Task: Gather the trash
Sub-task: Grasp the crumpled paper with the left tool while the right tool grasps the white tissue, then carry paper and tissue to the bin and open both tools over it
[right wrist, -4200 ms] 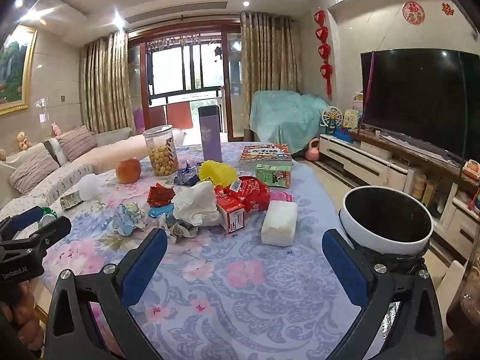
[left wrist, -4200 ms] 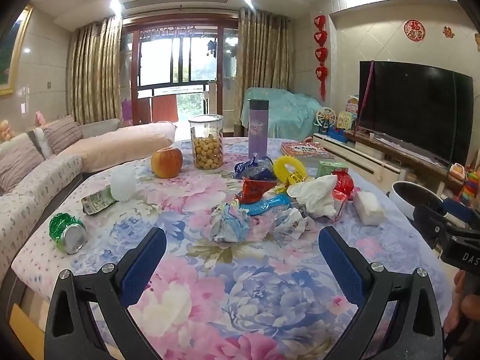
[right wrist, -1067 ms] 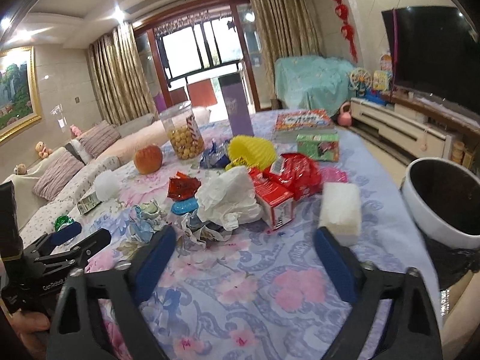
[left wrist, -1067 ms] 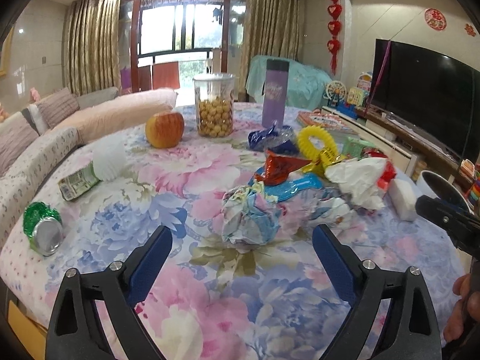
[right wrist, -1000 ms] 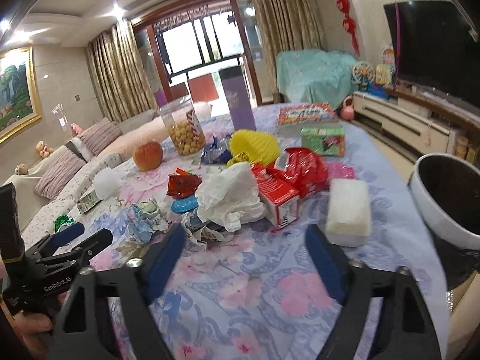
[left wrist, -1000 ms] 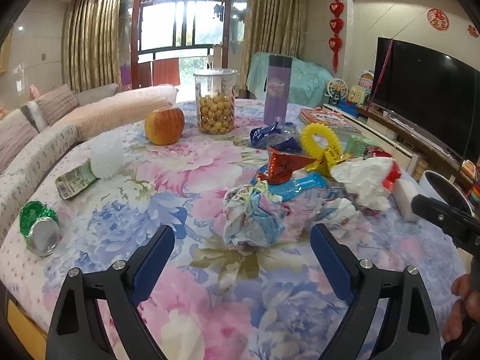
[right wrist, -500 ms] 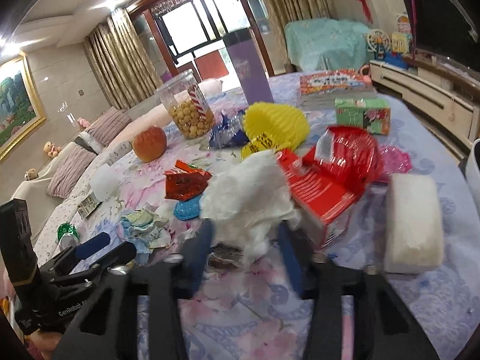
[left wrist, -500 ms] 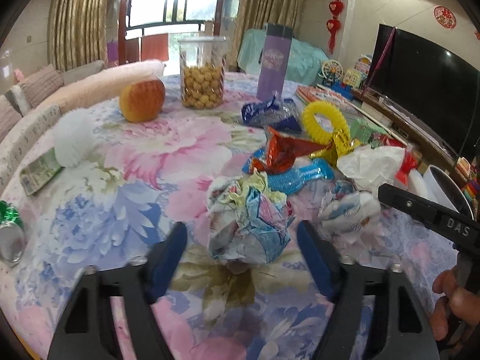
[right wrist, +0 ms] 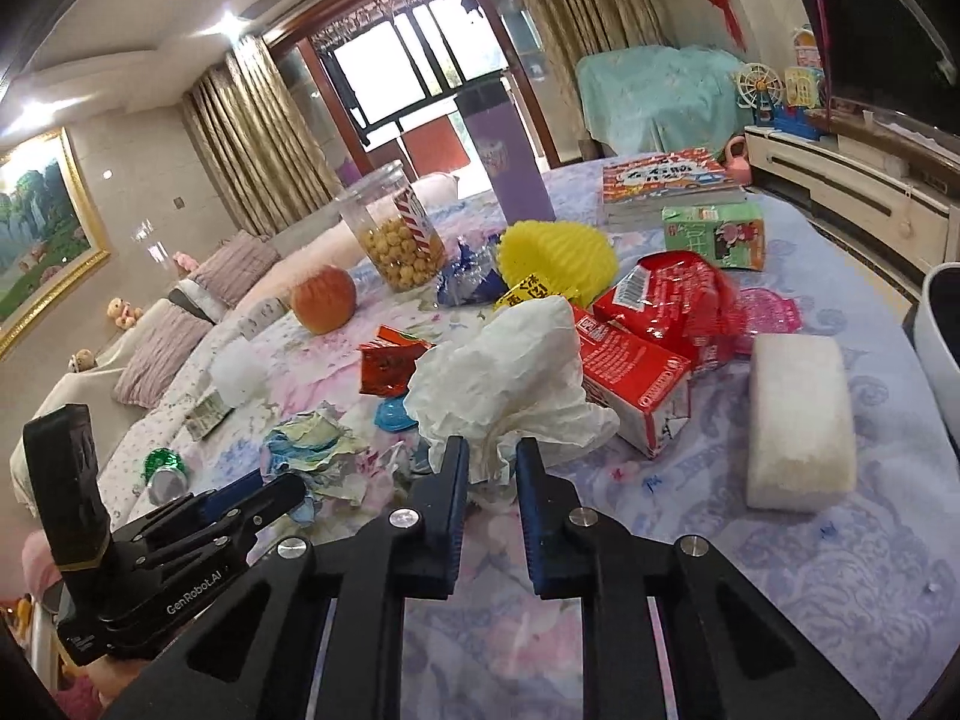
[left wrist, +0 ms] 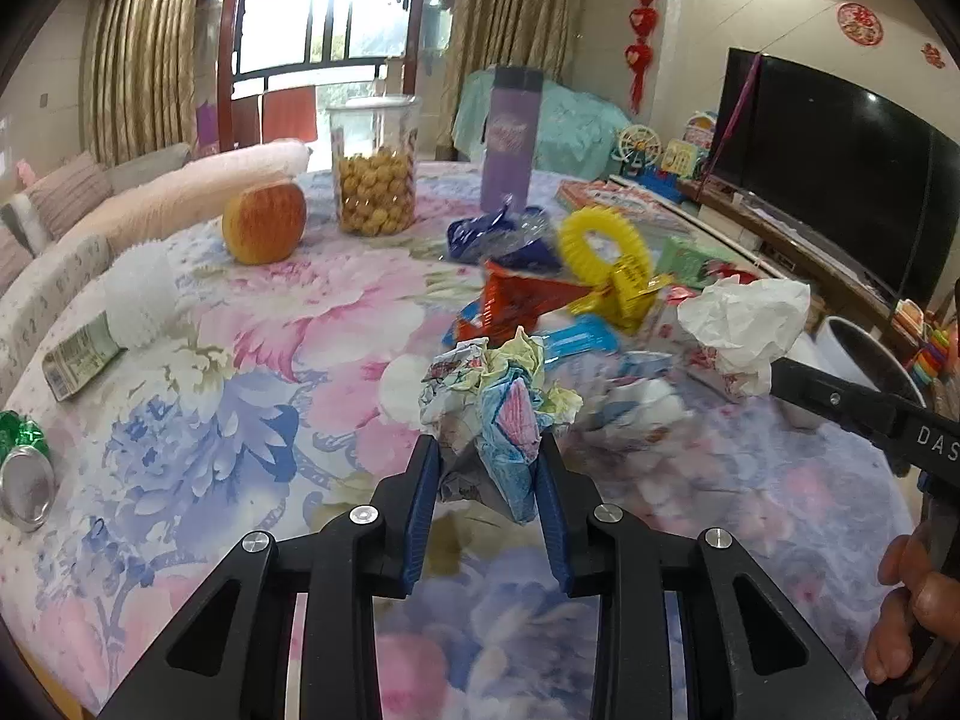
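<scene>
Now both grips set: left gripper (left wrist: 486, 462) jaws, just closing, clamped crumpled paper ball (left wrist: 495, 399); right gripper (right wrist: 487, 462) jaws, just closing, pinched lower edge of white tissue (right wrist: 510, 384). Both wads sat low on table (right wrist: 840, 570), rising ahead of jaws. Bin (right wrist: 942, 348) lay far right past table edge, nearer right gripper; judged right load had shorter carry.

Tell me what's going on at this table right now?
A person is clearing litter off a floral tablecloth with two handheld tongs. The left tongs have just been closing on a crumpled colourful paper ball; the right tongs have just been closing on a crumpled white tissue. Both pieces still sit on the table; the white bin waits at the edge.
</scene>
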Available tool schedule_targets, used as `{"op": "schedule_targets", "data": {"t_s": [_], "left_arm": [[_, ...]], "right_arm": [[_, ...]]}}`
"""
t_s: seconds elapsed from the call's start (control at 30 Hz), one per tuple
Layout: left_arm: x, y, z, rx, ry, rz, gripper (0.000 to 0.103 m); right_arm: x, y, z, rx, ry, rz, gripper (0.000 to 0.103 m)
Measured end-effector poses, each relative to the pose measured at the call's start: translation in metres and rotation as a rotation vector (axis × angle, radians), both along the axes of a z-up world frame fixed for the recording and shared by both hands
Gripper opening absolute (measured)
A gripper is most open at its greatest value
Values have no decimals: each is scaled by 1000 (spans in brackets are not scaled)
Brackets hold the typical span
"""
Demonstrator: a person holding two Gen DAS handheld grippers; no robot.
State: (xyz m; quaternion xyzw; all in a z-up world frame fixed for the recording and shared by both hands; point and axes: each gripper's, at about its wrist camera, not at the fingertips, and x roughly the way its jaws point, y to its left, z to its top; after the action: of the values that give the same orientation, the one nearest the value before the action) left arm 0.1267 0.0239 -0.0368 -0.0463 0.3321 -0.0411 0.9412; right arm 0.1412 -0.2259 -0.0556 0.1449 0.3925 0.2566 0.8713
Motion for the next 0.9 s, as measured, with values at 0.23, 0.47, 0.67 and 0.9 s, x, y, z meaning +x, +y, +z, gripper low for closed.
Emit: {"op": "schedule_targets", "data": {"t_s": [0.23,0.47,0.67,0.9], "left_arm": [[-29,-13,18,-19,-42,-43,30],[-49,-45,28,1,-61,-135,30],[-50,-67,34,7,-63,-190,30],[-40,-94,36,-4,-48,-250,30]], "right_arm": [[-20,-25,7,18,-10,-30,16],[-39,-54,11,21,-21,-80,16],[-48,-78,12,17,-26,-123,16],[-54,-108,9,12,-22,-175,16]]}}
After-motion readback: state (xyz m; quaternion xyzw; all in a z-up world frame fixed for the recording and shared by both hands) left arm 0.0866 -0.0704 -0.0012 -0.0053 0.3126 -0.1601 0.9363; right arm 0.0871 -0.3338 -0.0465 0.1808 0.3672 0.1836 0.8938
